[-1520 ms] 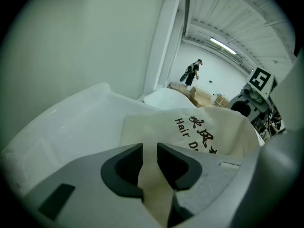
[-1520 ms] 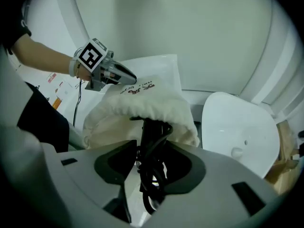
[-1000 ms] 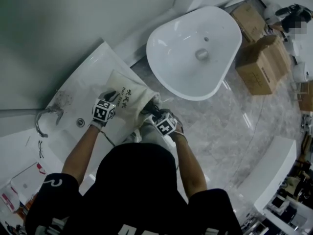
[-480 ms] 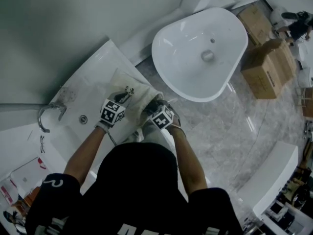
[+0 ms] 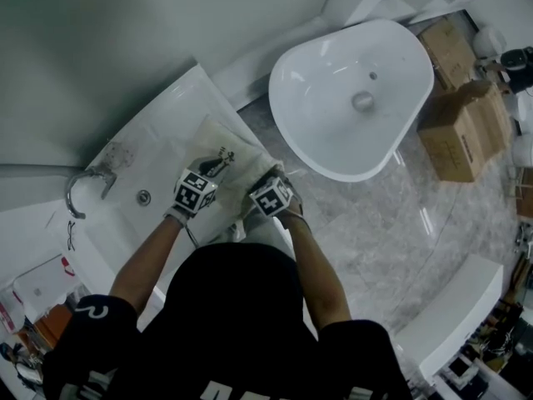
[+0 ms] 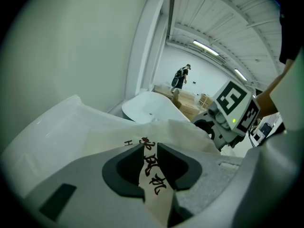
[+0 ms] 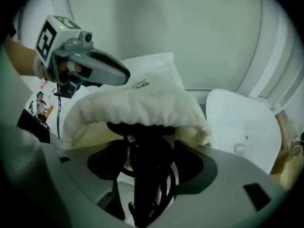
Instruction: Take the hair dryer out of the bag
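Cloth bag (image 7: 137, 103), pinched by left gripper (image 6: 150, 167); hair dryer (image 7: 142, 144) in its mouth — right gripper (image 7: 145, 172) just opened wide around it

Hair dryer (image 7: 145, 175): mostly tucked inside the bag (image 7: 137, 103); only a black end and some cord show.
Far-off person (image 6: 180, 77): too tiny to make out.
Counter (image 5: 158, 140): its near edge is hidden under the worker's head (image 5: 237, 307).
Corner clutter (image 5: 491, 348): dark, small, cut off by the edge.
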`<action>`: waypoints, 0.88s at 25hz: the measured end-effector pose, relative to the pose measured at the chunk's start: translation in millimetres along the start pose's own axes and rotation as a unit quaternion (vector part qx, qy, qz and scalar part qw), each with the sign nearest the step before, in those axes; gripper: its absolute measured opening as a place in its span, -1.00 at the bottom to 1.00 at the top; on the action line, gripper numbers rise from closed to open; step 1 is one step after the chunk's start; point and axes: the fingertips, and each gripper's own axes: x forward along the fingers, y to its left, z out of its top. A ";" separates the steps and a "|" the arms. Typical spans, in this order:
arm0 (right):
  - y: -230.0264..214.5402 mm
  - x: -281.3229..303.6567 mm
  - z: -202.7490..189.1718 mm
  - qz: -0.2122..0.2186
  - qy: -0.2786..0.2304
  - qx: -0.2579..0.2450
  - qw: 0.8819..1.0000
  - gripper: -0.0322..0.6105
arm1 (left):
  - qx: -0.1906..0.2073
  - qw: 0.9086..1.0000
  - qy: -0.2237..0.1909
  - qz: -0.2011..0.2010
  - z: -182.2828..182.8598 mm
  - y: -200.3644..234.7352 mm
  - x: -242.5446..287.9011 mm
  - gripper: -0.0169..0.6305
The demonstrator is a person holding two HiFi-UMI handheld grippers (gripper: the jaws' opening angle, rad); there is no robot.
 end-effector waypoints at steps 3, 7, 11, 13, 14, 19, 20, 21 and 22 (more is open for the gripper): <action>-4.0 6.9 -2.5 -0.003 0.001 0.020 1.000 0.04 | 0.004 1.000 0.003 0.000 -1.6 -0.3 0.0 -0.71; -5.2 6.1 -4.5 0.002 0.014 0.030 0.999 -0.01 | 0.008 1.000 0.010 0.000 -5.0 -2.3 -1.6 -0.71; -5.7 5.6 -3.2 0.012 0.019 0.028 0.999 -0.09 | 0.008 1.000 0.009 -0.001 -5.2 -5.0 -2.5 -0.71; -0.2 2.9 -6.8 0.028 0.024 0.036 0.999 -0.13 | 0.009 1.000 0.008 -0.003 -4.1 -7.6 -3.6 -0.71; 3.0 1.2 -7.7 0.037 0.023 0.042 0.998 -0.14 | 0.009 1.000 0.006 -0.003 -3.0 -8.8 -4.0 -0.71; 5.7 -15.6 -6.2 0.040 -0.014 0.058 0.997 -0.16 | 0.018 1.000 0.001 -0.008 -2.2 -13.1 -3.1 -0.71; 3.6 -21.4 -4.5 0.035 -0.027 0.063 0.997 -0.16 | 0.020 1.000 0.002 -0.010 -1.6 -14.2 -3.6 -0.71; 1.7 -27.3 -3.8 0.030 -0.038 0.068 0.996 -0.16 | 0.022 1.000 0.002 -0.012 -1.3 -14.9 -4.2 -0.71; 0.1 -33.3 -4.1 0.025 -0.048 0.074 0.996 -0.16 | 0.023 1.000 0.002 -0.014 -1.1 -15.5 -4.6 -0.71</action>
